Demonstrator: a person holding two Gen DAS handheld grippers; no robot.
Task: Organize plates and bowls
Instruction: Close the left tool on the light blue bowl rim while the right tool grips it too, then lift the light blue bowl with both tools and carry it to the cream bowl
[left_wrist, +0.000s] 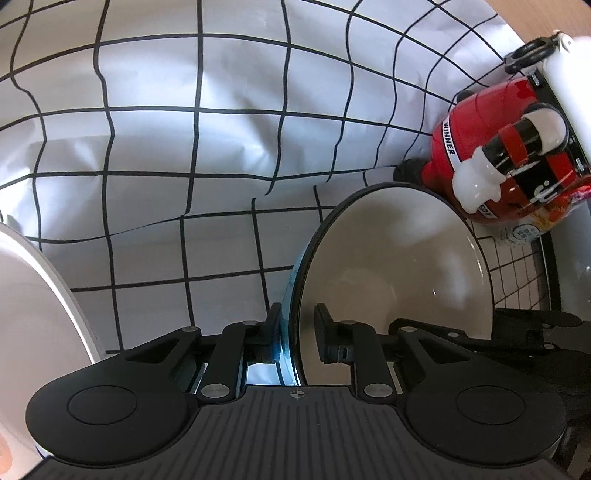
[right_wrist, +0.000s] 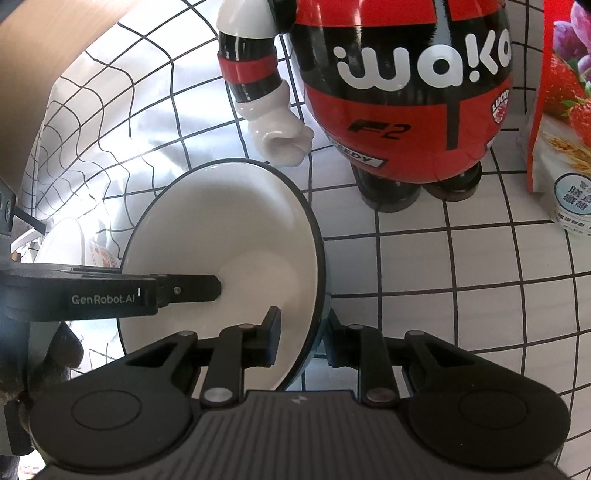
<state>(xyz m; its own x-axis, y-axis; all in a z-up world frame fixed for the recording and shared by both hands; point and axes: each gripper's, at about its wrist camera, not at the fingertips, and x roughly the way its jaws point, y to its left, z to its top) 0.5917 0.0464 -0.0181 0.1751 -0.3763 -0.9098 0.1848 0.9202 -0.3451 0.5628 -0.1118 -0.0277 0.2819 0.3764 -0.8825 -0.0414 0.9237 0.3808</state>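
Note:
A bowl (left_wrist: 399, 258), white inside with a black rim and a blue outside, hangs steeply tilted over the grid-patterned cloth (left_wrist: 184, 147). My left gripper (left_wrist: 299, 328) is shut on its rim, one finger on the blue outer wall and the other inside. In the right wrist view the same bowl (right_wrist: 240, 229) has its opposite rim between the fingers of my right gripper (right_wrist: 303, 332), which is shut on it. One finger (right_wrist: 199, 288) of the left gripper reaches in over the white inside from the left.
A second white bowl (left_wrist: 33, 314) with an orange pattern (right_wrist: 99, 254) sits at the left. A red and black figurine (right_wrist: 406, 92) stands close behind the held bowl. A cereal bag (right_wrist: 554, 129) is at the right, and a wooden surface (right_wrist: 55, 29) borders the cloth.

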